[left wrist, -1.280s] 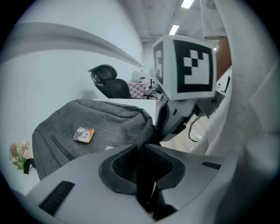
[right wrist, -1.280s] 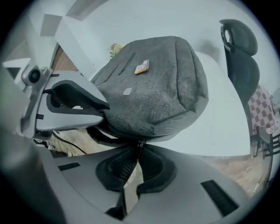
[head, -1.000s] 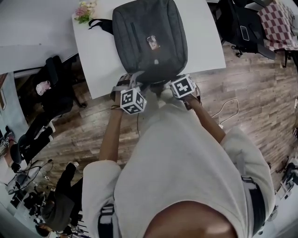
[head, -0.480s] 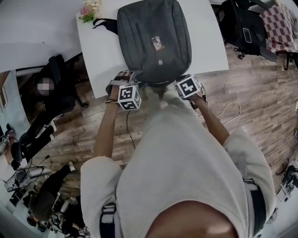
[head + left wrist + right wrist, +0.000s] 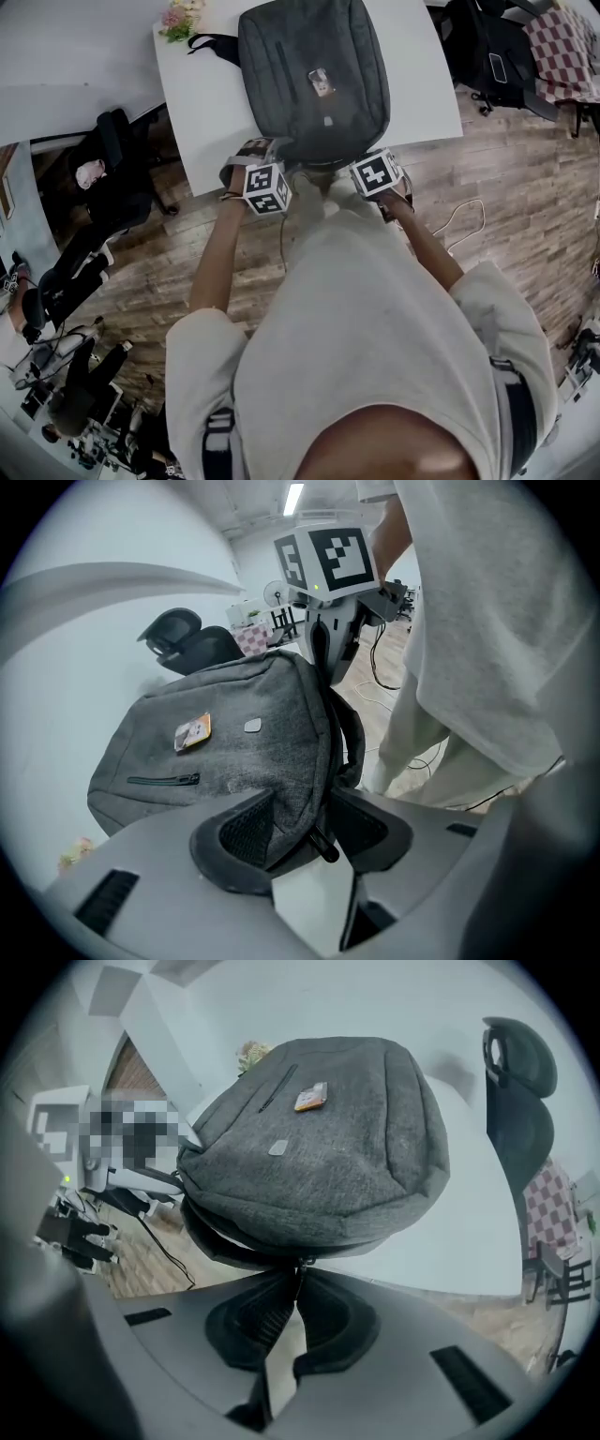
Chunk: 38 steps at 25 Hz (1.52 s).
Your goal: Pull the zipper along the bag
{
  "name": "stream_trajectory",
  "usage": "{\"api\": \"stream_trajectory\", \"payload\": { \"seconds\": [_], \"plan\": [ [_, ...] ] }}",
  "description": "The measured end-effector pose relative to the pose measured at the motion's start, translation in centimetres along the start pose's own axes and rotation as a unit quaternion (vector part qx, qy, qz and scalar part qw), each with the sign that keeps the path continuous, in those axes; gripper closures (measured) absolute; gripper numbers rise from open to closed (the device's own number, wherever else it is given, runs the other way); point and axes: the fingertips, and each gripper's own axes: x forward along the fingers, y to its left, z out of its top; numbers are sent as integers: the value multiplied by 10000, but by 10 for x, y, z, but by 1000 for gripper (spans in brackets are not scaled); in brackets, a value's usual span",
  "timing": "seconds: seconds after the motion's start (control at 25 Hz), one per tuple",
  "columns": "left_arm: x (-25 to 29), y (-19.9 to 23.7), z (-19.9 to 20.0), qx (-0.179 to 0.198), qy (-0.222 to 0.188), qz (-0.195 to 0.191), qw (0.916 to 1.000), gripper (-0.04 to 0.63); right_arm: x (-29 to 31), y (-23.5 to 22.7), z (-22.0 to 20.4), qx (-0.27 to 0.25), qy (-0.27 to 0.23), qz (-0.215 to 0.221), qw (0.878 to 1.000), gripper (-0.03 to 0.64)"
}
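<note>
White table (image 5: 202,112), bag (image 5: 314,84) flat. Left gripper (image 5: 300,822) jaws just closed onto bag's near corner fabric; right gripper (image 5: 292,1283) clamped tight on zipper pull (image 5: 300,1265). Bag braced, likely ready to pull.

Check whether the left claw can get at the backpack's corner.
Probably yes: the left claw has just been closing and its pads seem to pinch the backpack corner; nothing blocks it.

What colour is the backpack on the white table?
The backpack is dark grey; the right gripper view shows it best.
</note>
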Motion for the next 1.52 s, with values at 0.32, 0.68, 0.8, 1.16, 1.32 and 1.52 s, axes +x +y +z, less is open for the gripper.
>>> {"api": "stream_trajectory", "payload": {
  "seconds": [0.32, 0.68, 0.8, 1.16, 1.32, 1.52],
  "plan": [
    [4, 0, 0, -121, -22, -43, 9999, 403, 2, 17, 0, 364, 69, -18, 9993, 592],
    [4, 1, -1, -196, -58, -12, 9998, 407, 11, 51, 6, 310, 216, 158, 9992, 592],
    [5, 1, -2, -224, -54, 13, 9997, 407, 10, 56, 9, 374, 231, 276, 9987, 589],
    [5, -1, -3, -270, -50, 2, 9996, 407, 8, 68, 4, 705, 628, 974, 9908, 588],
    [5, 0, -4, -278, -84, -17, 9996, 408, 9, 70, 8, 763, 667, 980, 9900, 587],
    [5, -2, -2, -293, -116, 5, 9995, 408, 8, 75, 11, 858, 840, 1198, 9855, 583]
  ]
}}
